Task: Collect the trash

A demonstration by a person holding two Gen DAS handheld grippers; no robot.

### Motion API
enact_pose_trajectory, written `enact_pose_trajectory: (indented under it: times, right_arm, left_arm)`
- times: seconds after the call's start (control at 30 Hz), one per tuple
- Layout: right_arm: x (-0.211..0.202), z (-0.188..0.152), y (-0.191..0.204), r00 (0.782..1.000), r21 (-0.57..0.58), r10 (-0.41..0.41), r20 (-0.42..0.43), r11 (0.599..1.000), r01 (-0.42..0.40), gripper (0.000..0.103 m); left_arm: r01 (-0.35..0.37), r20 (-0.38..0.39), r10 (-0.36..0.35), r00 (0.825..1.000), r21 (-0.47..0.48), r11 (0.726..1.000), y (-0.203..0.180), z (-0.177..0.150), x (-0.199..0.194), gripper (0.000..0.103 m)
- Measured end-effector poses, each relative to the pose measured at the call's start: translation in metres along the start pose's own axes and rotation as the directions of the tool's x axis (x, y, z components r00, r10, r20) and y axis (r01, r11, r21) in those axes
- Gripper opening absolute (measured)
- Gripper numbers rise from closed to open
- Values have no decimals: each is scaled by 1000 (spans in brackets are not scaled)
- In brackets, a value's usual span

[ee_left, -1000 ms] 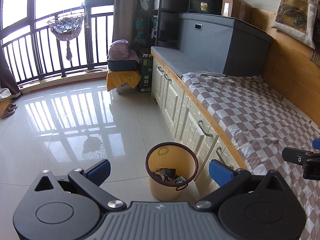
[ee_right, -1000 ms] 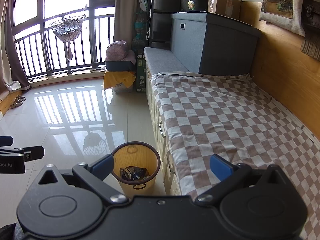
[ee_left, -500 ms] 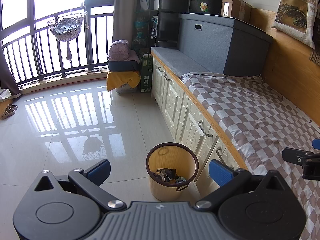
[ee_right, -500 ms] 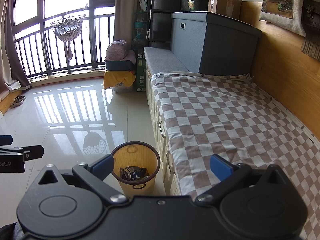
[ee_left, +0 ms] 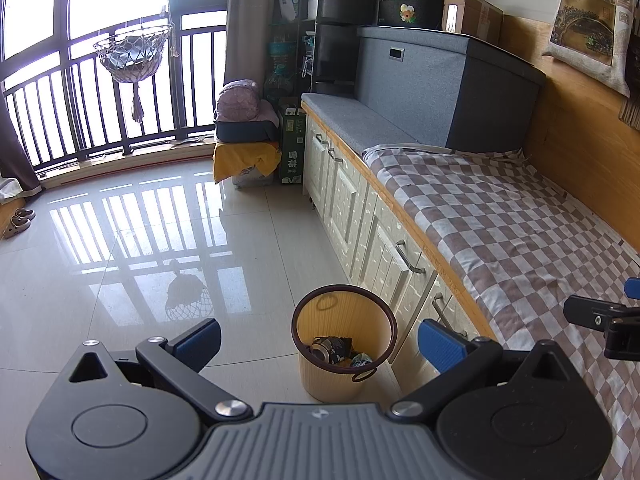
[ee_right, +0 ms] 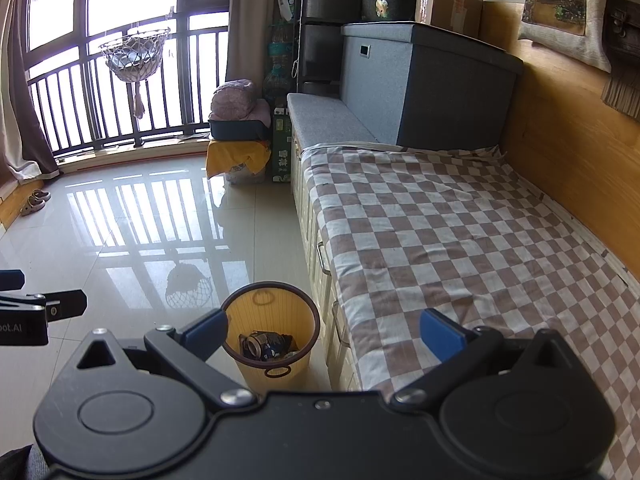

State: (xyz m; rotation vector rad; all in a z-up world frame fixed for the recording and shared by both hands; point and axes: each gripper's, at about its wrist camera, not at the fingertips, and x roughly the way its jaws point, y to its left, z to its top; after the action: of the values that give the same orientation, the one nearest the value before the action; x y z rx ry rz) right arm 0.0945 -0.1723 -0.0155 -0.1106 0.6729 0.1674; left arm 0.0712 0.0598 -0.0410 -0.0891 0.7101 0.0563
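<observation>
A yellow waste bin with a dark rim stands on the tiled floor beside the white drawers; it also shows in the right wrist view. Inside lie a crushed can and other dark trash. My left gripper is open and empty, held above and before the bin. My right gripper is open and empty, held over the bed's edge and the bin. Each gripper shows at the edge of the other's view.
A bed with a checked cover runs along the right, over white drawers. A grey storage box stands at its far end. A yellow-covered stand is near the balcony railing. Shoes lie at far left.
</observation>
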Motion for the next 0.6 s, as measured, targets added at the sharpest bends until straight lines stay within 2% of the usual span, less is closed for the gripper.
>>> enact_pose_trajectory:
  times: [0.6]
  right_arm:
    - [0,1,0,1000,1,0,0,1000,0,103]
  left_arm:
    - [-9,3,9,1000,10,1000,0,4,0,103]
